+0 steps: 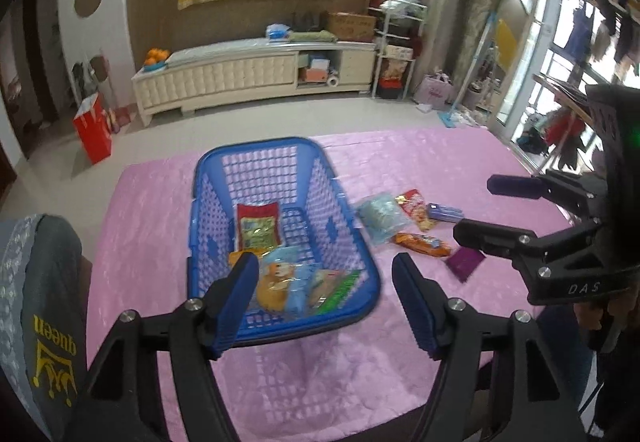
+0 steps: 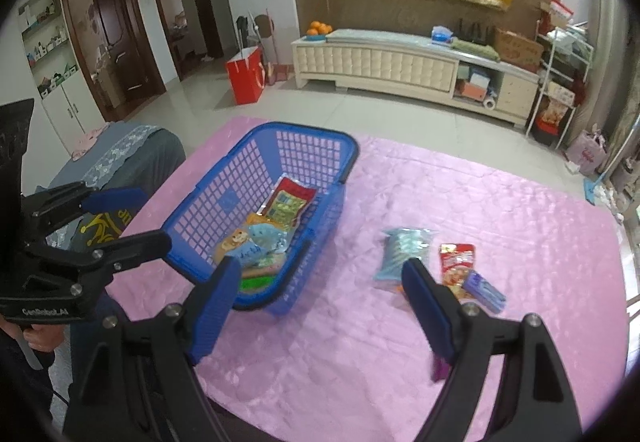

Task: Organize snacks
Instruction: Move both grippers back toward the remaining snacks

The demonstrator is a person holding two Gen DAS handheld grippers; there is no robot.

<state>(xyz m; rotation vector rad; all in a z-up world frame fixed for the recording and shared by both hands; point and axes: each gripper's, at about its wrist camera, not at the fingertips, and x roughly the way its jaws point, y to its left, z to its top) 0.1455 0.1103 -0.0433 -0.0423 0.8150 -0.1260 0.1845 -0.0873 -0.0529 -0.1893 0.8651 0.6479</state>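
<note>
A blue plastic basket (image 1: 256, 146) stands on the pink tablecloth and holds a red-and-green packet (image 1: 258, 226), an orange-and-blue packet (image 1: 280, 278) and a green one (image 1: 332, 286). My left gripper (image 1: 325, 262) hangs open above the basket's near end with nothing between its fingers. To the basket's right lie a light blue packet (image 2: 404, 250), a red packet (image 2: 458, 260), a small purple-blue box (image 2: 486, 290), an orange packet (image 1: 422, 244) and a dark purple packet (image 1: 464, 262). Above the cloth between basket and loose snacks, my right gripper (image 2: 322, 264) is wide open and empty.
The pink cloth (image 1: 440, 162) covers the whole table. A chair back with a grey cover (image 1: 40, 282) stands at the table's left edge. Beyond the table are bare floor, a red bag (image 2: 246, 76) and a low cream cabinet (image 2: 400, 66).
</note>
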